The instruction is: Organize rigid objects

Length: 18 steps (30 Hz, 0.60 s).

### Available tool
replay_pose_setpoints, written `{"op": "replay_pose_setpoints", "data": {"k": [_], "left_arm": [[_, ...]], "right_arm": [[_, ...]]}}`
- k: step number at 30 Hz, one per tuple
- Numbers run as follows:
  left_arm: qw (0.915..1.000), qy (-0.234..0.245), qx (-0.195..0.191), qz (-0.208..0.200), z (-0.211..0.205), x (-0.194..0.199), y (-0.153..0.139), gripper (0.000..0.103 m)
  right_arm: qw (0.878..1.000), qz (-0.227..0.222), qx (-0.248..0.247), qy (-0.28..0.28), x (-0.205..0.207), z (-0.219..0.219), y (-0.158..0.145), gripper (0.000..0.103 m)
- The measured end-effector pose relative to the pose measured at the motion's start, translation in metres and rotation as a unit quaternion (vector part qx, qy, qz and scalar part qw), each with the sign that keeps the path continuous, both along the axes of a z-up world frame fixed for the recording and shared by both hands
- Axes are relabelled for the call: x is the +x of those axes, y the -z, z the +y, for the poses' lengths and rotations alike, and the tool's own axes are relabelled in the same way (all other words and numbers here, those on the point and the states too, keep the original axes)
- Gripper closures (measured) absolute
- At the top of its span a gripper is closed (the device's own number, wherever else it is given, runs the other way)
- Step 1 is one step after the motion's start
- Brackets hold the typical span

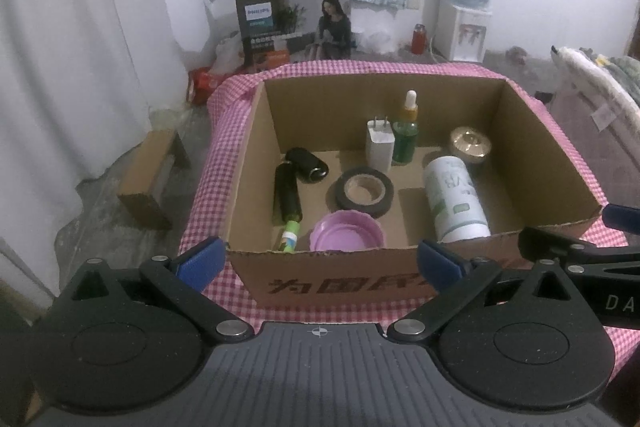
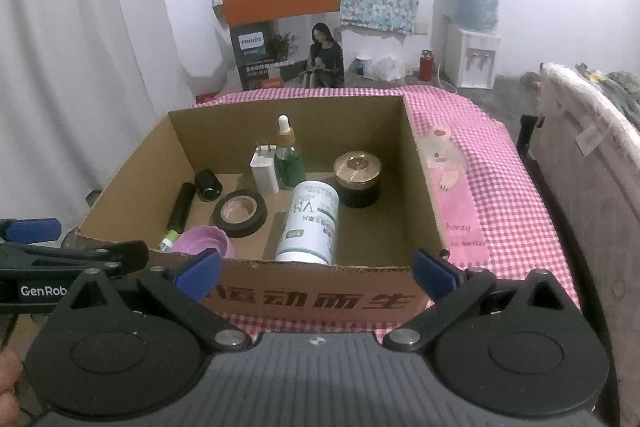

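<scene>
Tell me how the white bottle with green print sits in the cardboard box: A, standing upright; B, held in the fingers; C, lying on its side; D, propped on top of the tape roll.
C: the white bottle lies on its side on the floor of the cardboard box, beside the tape roll and clear of both grippers.

Both grippers share one build: the left gripper (image 1: 320,259) and the right gripper (image 2: 316,269) each have a ribbed grey body, black linkage arms on round black hubs, silver rivets and blue finger pads (image 1: 202,261). White lettering marks their sides (only "GenRob" (image 2: 43,291) reads clearly).
</scene>
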<state>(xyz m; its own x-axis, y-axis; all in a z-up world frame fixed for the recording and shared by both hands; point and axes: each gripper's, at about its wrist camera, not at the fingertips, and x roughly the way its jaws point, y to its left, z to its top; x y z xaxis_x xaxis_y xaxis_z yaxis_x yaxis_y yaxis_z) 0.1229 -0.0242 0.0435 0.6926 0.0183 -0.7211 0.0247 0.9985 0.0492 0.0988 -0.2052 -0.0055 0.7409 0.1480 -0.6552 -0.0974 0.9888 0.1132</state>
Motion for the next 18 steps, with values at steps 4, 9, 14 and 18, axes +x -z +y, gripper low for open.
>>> {"op": "replay_pose_setpoints", "data": {"k": [4, 9, 14, 18], "left_arm": [[1.0000, 0.000, 0.002, 0.000, -0.0009, -0.0003, -0.0006, 0.001], [1.0000, 0.000, 0.001, 0.001, -0.0005, -0.0004, -0.0006, 0.001], [1.0000, 0.000, 0.002, 0.001, 0.0001, -0.0004, -0.0007, 0.001], [1.0000, 0.000, 0.002, 0.000, 0.0002, -0.0005, -0.0007, 0.001]], "right_arm": [[1.000, 0.001, -0.002, 0.000, -0.0009, 0.0005, 0.0004, 0.000], [1.000, 0.003, -0.004, 0.000, -0.0007, 0.0009, -0.0003, 0.000], [1.000, 0.002, -0.007, 0.000, -0.0018, 0.0023, -0.0011, 0.000], [1.000, 0.001, -0.009, 0.000, -0.0025, 0.0021, -0.0018, 0.000]]}}
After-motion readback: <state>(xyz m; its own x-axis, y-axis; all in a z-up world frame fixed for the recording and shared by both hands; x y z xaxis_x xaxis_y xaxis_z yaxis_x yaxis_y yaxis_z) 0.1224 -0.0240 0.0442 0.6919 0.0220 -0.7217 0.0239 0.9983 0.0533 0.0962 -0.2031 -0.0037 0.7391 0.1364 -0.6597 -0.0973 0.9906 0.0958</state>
